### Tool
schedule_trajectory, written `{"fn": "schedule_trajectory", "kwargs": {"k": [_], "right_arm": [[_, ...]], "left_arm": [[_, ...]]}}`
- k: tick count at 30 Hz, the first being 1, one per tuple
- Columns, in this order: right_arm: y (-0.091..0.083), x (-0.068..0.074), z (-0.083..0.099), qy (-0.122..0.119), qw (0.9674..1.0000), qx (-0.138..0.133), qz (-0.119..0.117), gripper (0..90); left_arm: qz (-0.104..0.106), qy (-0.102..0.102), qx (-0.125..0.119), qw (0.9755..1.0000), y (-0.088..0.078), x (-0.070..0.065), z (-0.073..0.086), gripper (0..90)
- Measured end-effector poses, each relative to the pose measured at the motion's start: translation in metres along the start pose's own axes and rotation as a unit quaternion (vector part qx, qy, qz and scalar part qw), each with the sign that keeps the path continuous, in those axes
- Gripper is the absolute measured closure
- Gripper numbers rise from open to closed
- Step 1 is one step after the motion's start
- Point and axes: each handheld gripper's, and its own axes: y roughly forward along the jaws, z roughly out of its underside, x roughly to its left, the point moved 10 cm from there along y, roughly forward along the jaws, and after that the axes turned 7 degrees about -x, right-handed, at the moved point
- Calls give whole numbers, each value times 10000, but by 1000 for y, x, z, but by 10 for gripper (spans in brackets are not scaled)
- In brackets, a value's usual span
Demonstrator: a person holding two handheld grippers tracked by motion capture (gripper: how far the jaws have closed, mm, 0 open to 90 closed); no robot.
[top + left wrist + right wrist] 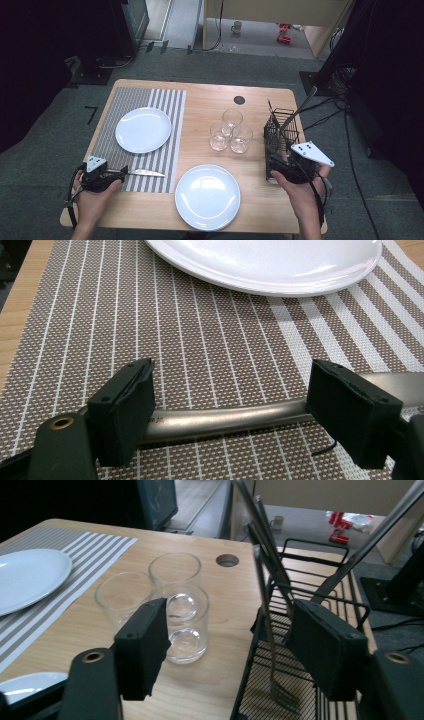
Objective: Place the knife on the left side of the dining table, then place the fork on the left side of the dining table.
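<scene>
Left gripper [116, 175] sits at the near-left of the surface [210, 100], jaws apart, straddling the handle of a knife [225, 417] that lies flat on the striped placemat [200, 340]; pads not pressing it. Knife blade points right, just near of the far plate [143, 129]. Right gripper [225, 645] is at the near end of the wire cutlery rack [280, 132], jaws apart around a fork [270, 630] standing in it, not clamped. Three glasses [231, 131] mid-surface; second plate [207, 196] near centre.
</scene>
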Motion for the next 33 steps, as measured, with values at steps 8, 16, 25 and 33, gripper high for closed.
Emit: {"fn": "schedule_trajectory", "kwargs": {"k": [8, 16, 25, 33], "right_arm": [[10, -10, -8, -32, 10000, -57, 65, 490], [25, -14, -7, -160, 9998, -2, 89, 601], [40, -20, -2, -397, 9988, 155, 231, 668], [44, -22, -2, -409, 9987, 90, 290, 828]], "left_arm": [[-3, -3, -4, 10000, 0, 0, 0, 197], [11, -21, -30, 10000, -1, 0, 0, 197], [-11, 5, -92, 10000, -1, 0, -2, 197], [-27, 11, -104, 9999, -2, 0, -3, 199]]}}
